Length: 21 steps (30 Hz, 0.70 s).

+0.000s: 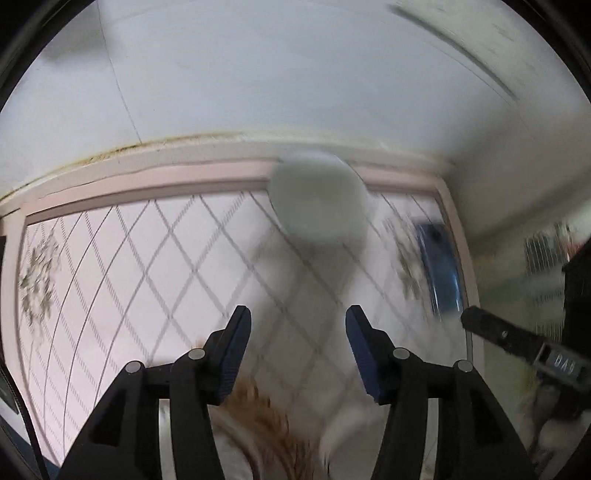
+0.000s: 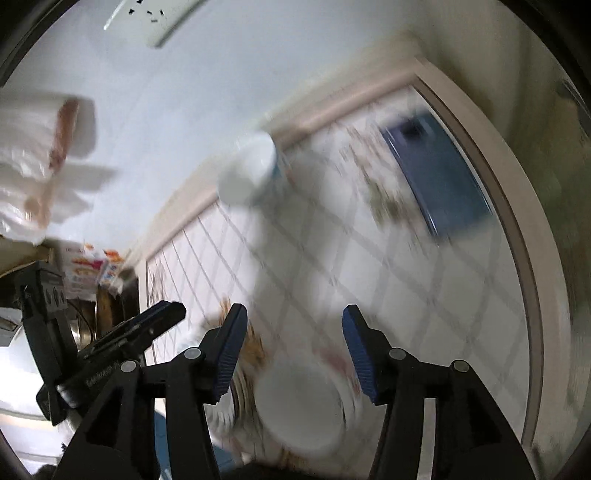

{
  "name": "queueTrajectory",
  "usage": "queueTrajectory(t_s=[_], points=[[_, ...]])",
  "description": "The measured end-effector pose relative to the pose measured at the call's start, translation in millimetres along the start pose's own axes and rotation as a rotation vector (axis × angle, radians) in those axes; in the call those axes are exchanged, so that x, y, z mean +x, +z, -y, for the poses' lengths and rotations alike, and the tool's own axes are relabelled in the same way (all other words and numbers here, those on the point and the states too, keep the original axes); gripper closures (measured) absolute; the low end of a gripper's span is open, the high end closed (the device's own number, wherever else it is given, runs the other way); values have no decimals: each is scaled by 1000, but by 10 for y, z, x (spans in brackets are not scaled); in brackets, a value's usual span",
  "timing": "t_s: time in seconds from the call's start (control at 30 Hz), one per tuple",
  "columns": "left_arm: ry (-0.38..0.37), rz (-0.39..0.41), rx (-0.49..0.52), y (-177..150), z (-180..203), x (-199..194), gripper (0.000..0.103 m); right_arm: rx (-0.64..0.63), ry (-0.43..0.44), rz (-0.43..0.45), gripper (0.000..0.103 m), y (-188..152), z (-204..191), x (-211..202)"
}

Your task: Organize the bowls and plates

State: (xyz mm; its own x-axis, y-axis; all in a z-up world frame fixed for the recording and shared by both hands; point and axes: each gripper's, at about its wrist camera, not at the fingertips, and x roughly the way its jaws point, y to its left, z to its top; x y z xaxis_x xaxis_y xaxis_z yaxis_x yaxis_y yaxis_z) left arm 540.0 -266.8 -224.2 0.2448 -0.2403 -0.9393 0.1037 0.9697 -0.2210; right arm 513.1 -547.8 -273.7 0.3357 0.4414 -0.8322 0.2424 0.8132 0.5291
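Both the left gripper (image 1: 295, 336) and right gripper (image 2: 293, 336) stand empty, jaws apart; careless descent risks chipping the stacked bowl (image 2: 299, 410).

We're in somebody's home here, a dining corner by the look of it: a table (image 2: 424, 280) under a diamond-check cloth with flower sprigs, pushed against a plain white wall (image 1: 295, 74). A wall socket (image 2: 162, 18) sits up top, snack packets (image 2: 92, 269) are piled at the left, a phone (image 2: 439, 173) lies on the cloth, and crockery (image 2: 299, 410) and a white cup (image 1: 317, 195) stand about.
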Motion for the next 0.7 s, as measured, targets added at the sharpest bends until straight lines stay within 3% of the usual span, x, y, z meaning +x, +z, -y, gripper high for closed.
queueTrajectory(t_s=[0.13, 0.23, 0.4, 0.43, 0.47, 0.5, 0.53, 0.7], points=[[19, -32, -61, 506, -157, 457, 52, -2, 7, -11, 46, 597, -81, 488], [10, -75, -87, 678, -244, 749, 52, 4, 0, -39, 46, 941, -120, 850], [0, -128, -96, 847, -294, 1155, 53, 36, -6, -91, 47, 1231, -90, 1290], [0, -135, -98, 864, -274, 1203, 61, 39, -4, -95, 51, 1264, -77, 1345], [3, -141, -91, 870, -265, 1255, 83, 40, -8, -94, 57, 1284, -67, 1380], [6, -149, -82, 871, -249, 1288, 92, 36, -15, -92, 72, 1310, -46, 1414], [5, -150, -78, 869, -232, 1301, 95, 30, -16, -90, 82, 1324, -39, 1439], [41, -117, -46, 834, -129, 1265, 96, -19, -44, -75, 91, 1334, -153, 1473]])
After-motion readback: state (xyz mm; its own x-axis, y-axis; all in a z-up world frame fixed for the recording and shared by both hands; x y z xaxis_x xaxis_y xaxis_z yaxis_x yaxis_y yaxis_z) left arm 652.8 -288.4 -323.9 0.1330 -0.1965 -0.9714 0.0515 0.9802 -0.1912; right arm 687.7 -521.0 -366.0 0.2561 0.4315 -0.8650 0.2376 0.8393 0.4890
